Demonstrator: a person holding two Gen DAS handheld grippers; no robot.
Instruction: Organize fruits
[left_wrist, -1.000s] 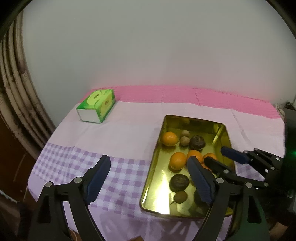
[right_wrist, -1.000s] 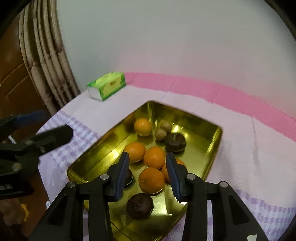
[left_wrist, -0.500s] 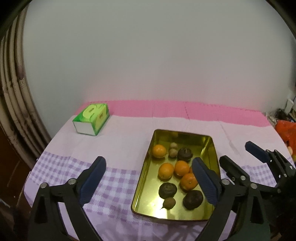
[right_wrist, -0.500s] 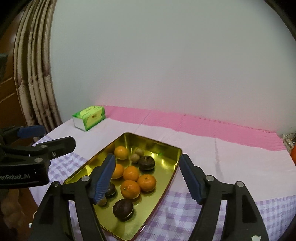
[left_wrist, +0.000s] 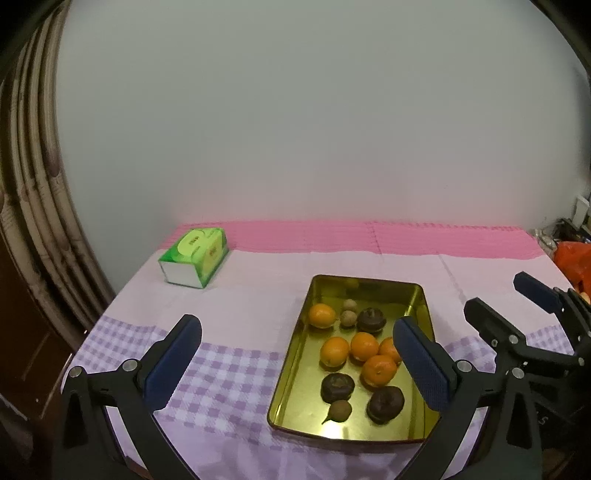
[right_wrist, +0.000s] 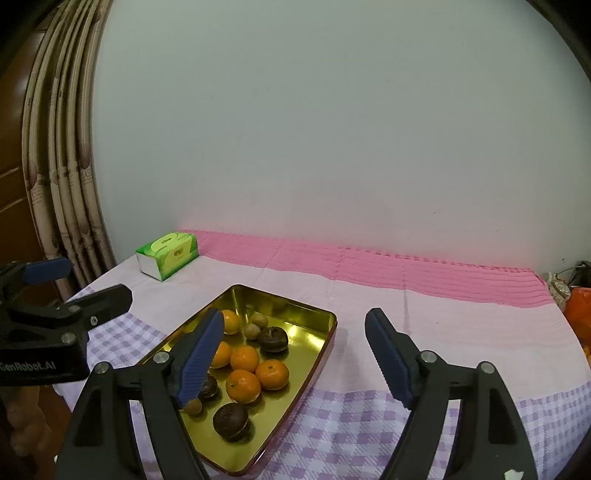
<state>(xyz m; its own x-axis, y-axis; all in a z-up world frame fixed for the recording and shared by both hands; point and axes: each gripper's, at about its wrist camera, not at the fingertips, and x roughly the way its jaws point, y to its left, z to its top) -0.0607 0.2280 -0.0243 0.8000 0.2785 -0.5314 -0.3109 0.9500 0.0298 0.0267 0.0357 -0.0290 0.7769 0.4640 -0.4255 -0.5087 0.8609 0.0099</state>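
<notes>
We log, from left to right: a green tissue box (left_wrist: 193, 257), rectangular with a white end face, at the far left corner of the worktop (left_wrist: 258, 295), which is draped in a cloth of pale pink, a deeper ribbed pink band at the back and lilac check at the front.

Next, a gold tray (left_wrist: 291, 365), rectangular, glossy metal with rounded corners and a low rim, lying flat on the cloth right of centre. In it we count five oranges (left_wrist: 334, 350), round and smooth-skinned; three dark brown fruits (left_wrist: 337, 387), squat and rough; and three small tan fruits (left_wrist: 340, 410), the nearest showing a stem. All the fruit sits inside the tray, clustered along its middle.

Our left claw (left_wrist: 297, 363) stands wide apart, holding nothing, its blue ribbed pads above the front of the cloth and tray. Our right claw (right_wrist: 295, 360) is likewise spread and empty, above the tray's near right edge.

At far right, something orange (right_wrist: 580, 314) beyond the worktop; we cannot identify it.
</notes>
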